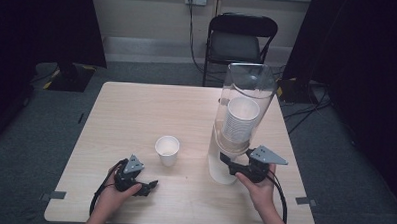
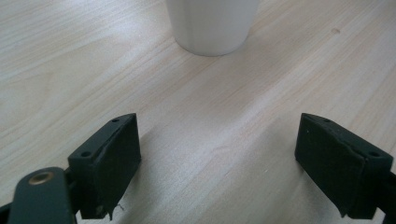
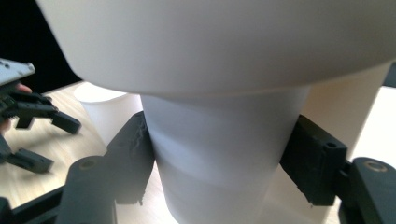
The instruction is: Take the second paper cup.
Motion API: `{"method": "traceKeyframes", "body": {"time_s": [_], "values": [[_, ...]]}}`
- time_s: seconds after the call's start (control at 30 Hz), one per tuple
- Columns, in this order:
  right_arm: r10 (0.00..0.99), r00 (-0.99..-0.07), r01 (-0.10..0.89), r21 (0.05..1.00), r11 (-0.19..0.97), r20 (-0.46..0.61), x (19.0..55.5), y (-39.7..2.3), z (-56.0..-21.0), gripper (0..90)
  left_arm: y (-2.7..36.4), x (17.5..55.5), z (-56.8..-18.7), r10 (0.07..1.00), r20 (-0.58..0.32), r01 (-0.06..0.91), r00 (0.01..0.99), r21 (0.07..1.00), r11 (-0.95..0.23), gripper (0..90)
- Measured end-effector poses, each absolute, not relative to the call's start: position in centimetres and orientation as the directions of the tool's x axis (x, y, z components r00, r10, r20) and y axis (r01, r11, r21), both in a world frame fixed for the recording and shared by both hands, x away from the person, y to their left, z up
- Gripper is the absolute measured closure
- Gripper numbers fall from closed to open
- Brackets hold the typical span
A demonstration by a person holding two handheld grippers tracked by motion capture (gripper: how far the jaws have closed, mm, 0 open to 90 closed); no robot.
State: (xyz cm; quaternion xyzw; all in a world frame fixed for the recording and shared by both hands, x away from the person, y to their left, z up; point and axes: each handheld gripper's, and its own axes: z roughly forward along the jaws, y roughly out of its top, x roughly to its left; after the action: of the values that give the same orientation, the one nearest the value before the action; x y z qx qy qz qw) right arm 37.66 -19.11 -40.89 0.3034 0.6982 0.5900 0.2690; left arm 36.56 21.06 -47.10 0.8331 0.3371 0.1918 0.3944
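A pale wooden surface (image 1: 136,110) stands in a dim room with grey carpet; a black folding chair (image 1: 241,38) sits beyond its far edge, and dark curtains hang at both sides.

Toward the right of the surface a tall clear tube dispenser (image 1: 247,88) stands upright, with a stack of white paper cups (image 1: 240,118) inside it. The lowest cup (image 3: 219,168) pokes out below the dispenser's white base. The right gripper (image 1: 228,162), held in the person's right hand (image 1: 259,186), reaches in at that base. In the right gripper view its black fingers (image 3: 135,158) sit on either side of the lowest cup, touching or nearly touching its wall; whether they press firmly on it cannot be told.

A single white paper cup (image 1: 167,150) stands upright near the middle of the surface, apart from the dispenser. The left gripper (image 1: 151,185) rests low near the front edge, held in the left hand (image 1: 114,194), pointing toward that cup. In the left gripper view its fingers (image 2: 112,163) are spread wide with bare wood between them, and the single cup's base lies just ahead, untouched.
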Motion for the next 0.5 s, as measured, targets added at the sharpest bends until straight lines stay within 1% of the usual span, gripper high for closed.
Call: {"method": "traceKeyframes", "body": {"time_s": [0.17,0.2,0.23,0.27,0.3,0.33,0.4,0.47,0.5], "values": [[0.74,-0.672,0.115,0.985,0.131,-0.021,37.7,-19.1,-40.9,32.2,21.1,36.6,-47.1,0.713,0.055,0.41,0.699,0.787,-0.462,13.8],[0.742,-0.669,0.112,0.982,0.151,-0.038,37.8,-19.1,-40.9,32.6,21.1,36.6,-47.1,0.712,0.052,0.408,0.7,0.79,-0.459,13.8],[0.747,-0.659,0.124,0.966,0.228,-0.092,37.9,-18.9,-41.2,34.3,21.1,36.6,-47.1,0.712,0.052,0.408,0.7,0.789,-0.459,13.8],[0.749,-0.656,0.143,0.958,0.248,-0.096,38.0,-19.1,-42.0,35.5,21.1,36.6,-47.1,0.713,0.051,0.41,0.7,0.788,-0.459,13.8],[0.751,-0.657,0.145,0.965,0.217,-0.07,38.0,-19.4,-42.5,35.5,21.0,36.6,-47.1,0.713,0.049,0.411,0.699,0.789,-0.457,13.8],[0.753,-0.655,0.16,0.963,0.218,-0.062,38.0,-19.3,-42.3,35.5,21.0,36.6,-47.1,0.714,0.051,0.409,0.699,0.79,-0.457,13.8],[0.742,-0.666,0.173,0.952,0.252,-0.075,38.2,-19.4,-42.2,35.8,21.0,36.6,-47.1,0.714,0.051,0.41,0.698,0.789,-0.457,13.5],[0.74,-0.665,0.221,0.921,0.321,-0.098,38.6,-19.5,-43.4,36.1,21.0,36.6,-47.1,0.714,0.05,0.411,0.698,0.789,-0.457,13.3],[0.737,-0.667,0.215,0.921,0.325,-0.104,38.7,-19.6,-43.9,36.3,21.0,36.6,-47.1,0.714,0.049,0.411,0.698,0.789,-0.456,13.1]]}}
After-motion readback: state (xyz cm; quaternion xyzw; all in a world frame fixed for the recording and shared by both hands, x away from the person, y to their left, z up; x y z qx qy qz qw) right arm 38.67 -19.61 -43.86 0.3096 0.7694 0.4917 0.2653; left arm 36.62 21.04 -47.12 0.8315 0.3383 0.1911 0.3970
